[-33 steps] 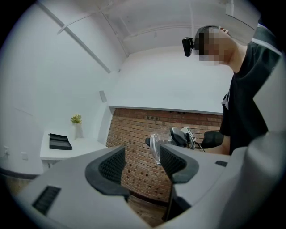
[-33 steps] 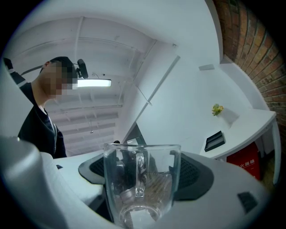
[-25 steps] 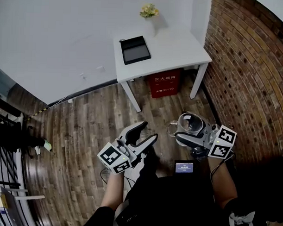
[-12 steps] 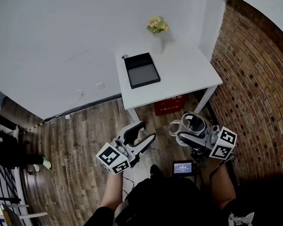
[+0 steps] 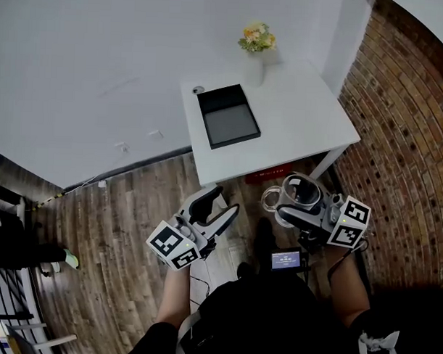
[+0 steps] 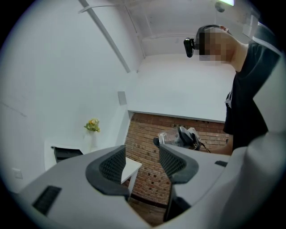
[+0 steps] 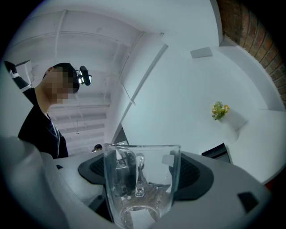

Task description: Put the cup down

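A clear glass mug (image 7: 142,179), empty and upright, sits clamped across its walls between the wide-set jaws of the right gripper (image 5: 299,204), over the floor just short of the white surface's (image 5: 296,110) near edge. Rigid, slick and breakable, it probably calls for a gentle landing on its base. The left gripper (image 5: 222,202) carries nothing, jaws parted. On the surface, a black tray (image 5: 229,116) lies bare; a vase (image 5: 256,68) holds flowers.
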### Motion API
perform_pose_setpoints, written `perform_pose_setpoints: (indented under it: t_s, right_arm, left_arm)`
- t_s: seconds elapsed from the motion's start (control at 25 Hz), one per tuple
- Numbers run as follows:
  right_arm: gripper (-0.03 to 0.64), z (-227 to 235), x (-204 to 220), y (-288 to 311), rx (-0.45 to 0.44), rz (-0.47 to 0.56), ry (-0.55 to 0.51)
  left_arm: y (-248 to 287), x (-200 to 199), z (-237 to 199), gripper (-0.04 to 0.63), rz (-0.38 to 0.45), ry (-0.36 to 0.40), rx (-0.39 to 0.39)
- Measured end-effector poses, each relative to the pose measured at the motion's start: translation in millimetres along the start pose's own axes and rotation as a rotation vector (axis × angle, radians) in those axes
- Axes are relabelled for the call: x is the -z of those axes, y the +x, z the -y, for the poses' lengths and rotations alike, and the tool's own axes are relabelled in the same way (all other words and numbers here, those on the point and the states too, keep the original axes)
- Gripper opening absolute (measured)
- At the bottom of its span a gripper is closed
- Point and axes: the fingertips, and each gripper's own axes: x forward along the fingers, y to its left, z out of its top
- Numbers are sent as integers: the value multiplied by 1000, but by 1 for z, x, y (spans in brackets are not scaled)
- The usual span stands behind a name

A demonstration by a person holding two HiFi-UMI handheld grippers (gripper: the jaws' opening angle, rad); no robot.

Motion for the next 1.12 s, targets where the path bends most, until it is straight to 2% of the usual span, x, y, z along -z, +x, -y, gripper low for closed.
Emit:
perform_pose_setpoints:
  t_s: [0.16, 0.32, 0.48, 0.72, 1.12]
  right_arm:
    - [410, 31, -6, 15, -16, -9, 9]
    - [410, 78, -20, 42, -60, -17, 17]
    - [410, 105, -35, 58, -105, -16, 13]
    - [410, 165, -69, 92, -163, -41, 26]
    - [410, 214, -87, 121, -232, -92, 38]
  left_arm:
    - [16, -2, -29, 241, -4, 2, -23]
    - [41, -10, -69, 241, -5, 10, -54]
    - [61, -21, -93, 241, -3, 39, -91]
    - [108, -44, -143, 241, 5, 37, -130]
    - [154, -60, -178, 241, 23, 18, -123]
